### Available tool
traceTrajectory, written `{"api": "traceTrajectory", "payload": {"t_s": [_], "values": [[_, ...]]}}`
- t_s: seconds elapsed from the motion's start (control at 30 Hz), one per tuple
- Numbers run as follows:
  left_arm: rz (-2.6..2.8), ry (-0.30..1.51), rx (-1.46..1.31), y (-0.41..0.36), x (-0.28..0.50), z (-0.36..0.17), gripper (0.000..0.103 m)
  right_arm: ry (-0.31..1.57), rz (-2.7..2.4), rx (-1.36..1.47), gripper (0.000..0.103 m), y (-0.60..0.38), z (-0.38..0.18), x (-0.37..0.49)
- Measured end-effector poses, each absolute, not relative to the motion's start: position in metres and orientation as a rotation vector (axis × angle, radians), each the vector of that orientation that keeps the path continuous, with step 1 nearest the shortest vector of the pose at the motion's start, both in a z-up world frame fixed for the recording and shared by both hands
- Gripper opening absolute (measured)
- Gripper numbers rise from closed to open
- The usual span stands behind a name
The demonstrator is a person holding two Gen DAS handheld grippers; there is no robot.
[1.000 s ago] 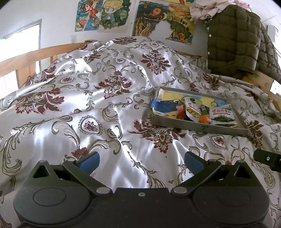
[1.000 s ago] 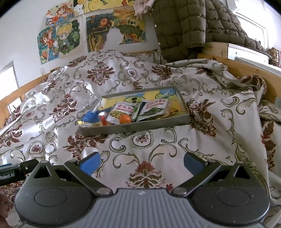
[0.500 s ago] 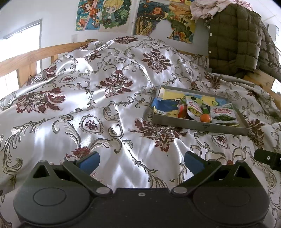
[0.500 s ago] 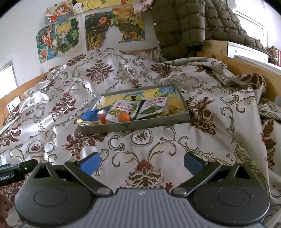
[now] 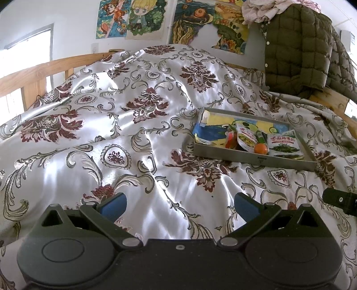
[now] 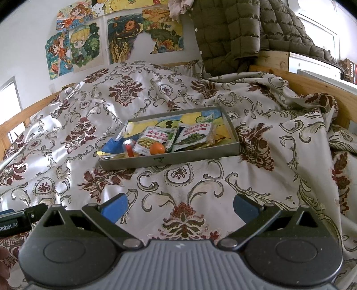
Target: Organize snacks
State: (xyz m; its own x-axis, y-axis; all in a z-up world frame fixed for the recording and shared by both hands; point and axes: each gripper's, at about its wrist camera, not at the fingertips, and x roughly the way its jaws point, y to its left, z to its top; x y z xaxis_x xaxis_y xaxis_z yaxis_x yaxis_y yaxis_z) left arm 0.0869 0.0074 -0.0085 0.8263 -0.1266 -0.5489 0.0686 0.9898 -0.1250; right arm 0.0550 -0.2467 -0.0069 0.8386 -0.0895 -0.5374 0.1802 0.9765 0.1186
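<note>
A shallow grey tray lies on the patterned bedspread and holds snacks. In it are two green-and-white packets, a small orange fruit, a small red item and a blue packet. My left gripper is open and empty, low over the bedspread, with the tray ahead to the right. My right gripper is open and empty, with the tray straight ahead and well beyond its blue fingertips.
The satin bedspread is rumpled, with folds at the right. A wooden bed rail runs along the left. An olive quilted jacket hangs at the back right. Posters cover the wall.
Both grippers have drifted slightly. The tray sits a little lower in both views. Both pairs of jaws stay open.
</note>
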Motion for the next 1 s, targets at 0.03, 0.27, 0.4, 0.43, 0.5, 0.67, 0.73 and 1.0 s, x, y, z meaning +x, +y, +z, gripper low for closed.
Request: {"api": "traceTrajectory", "payload": {"t_s": [0.03,0.27,0.4,0.43,0.5,0.67,0.73,1.0], "values": [[-0.104,0.59,-0.102,0.007,0.0871,-0.0084,0.102,0.558,-0.143,0.167,0.103,-0.2467,-0.0069,0.055],[-0.104,0.59,-0.102,0.007,0.0871,-0.0084,0.102,0.559,-0.143,0.167,0.103,-0.2466,-0.0068,0.055],[-0.104,0.59,-0.102,0.0073,0.0868,-0.0085,0.102,0.558,-0.143,0.167,0.103,-0.2462,-0.0065,0.0551],[-0.104,0.59,-0.102,0.0071,0.087,-0.0083,0.102,0.558,-0.143,0.167,0.103,-0.2463,-0.0068,0.0551],[-0.104,0.59,-0.102,0.0069,0.087,-0.0083,0.102,0.559,-0.144,0.166,0.103,-0.246,-0.0065,0.0551],[-0.099,0.591,-0.099,0.0066,0.0871,-0.0078,0.102,0.559,-0.143,0.166,0.103,-0.2458,-0.0064,0.0551],[-0.075,0.602,-0.094,0.007,0.0878,-0.0102,0.102,0.559,-0.142,0.166,0.103,-0.246,-0.0066,0.0551],[-0.081,0.592,-0.096,0.0086,0.0851,-0.0099,0.102,0.559,-0.144,0.166,0.103,-0.2456,-0.0061,0.055]]}}
